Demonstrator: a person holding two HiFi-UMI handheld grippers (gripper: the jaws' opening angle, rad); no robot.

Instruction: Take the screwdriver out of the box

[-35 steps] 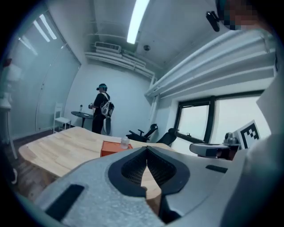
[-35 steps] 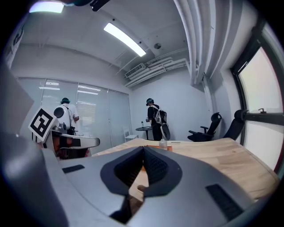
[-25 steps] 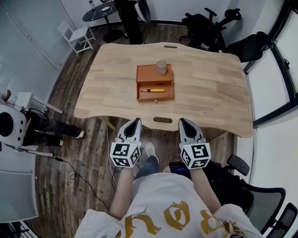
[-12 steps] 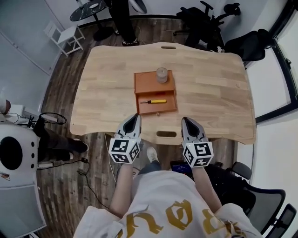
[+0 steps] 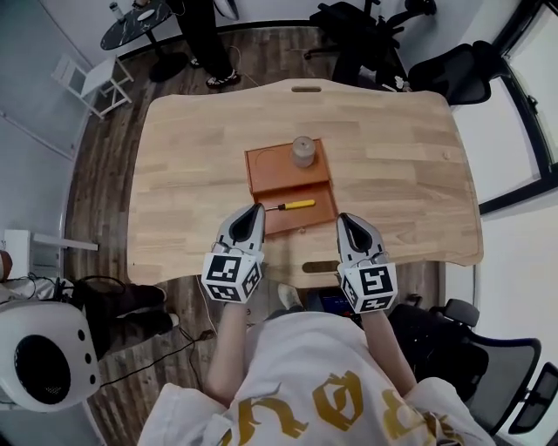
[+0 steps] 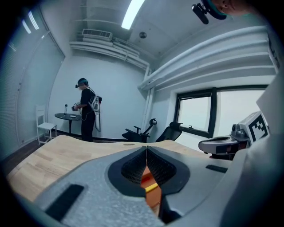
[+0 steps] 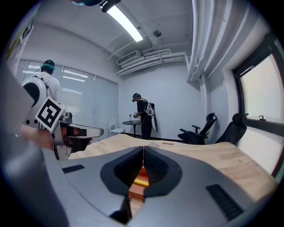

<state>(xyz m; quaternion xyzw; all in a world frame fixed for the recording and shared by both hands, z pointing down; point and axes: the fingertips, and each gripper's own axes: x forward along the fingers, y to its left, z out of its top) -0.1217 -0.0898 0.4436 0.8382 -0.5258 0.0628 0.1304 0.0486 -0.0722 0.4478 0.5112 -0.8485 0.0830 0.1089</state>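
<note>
An open orange-brown box [image 5: 277, 167] lies in the middle of the wooden table [image 5: 192, 174]. The screwdriver [image 5: 295, 206], with a yellow handle, rests inside its near half. A small grey cup [image 5: 302, 151] stands on the far half. My left gripper [image 5: 255, 209] is shut and empty, its tip at the box's near left corner. My right gripper [image 5: 343, 218] is also shut and empty, just right of the box's near edge. Through the left gripper [image 6: 146, 147] jaws a strip of box and yellow handle [image 6: 151, 187] shows. The right gripper [image 7: 143, 148] view shows the same handle [image 7: 140, 183].
A person [image 5: 196, 35] stands at a round black table [image 5: 131, 22] beyond the far edge. A white chair [image 5: 91, 78] is at the far left, black office chairs [image 5: 366, 26] at the far right. A slot [image 5: 318, 266] is cut near the table's front edge.
Both grippers have come forward from in front of the table to over its near edge, close to the box. Their jaws have stayed shut.
</note>
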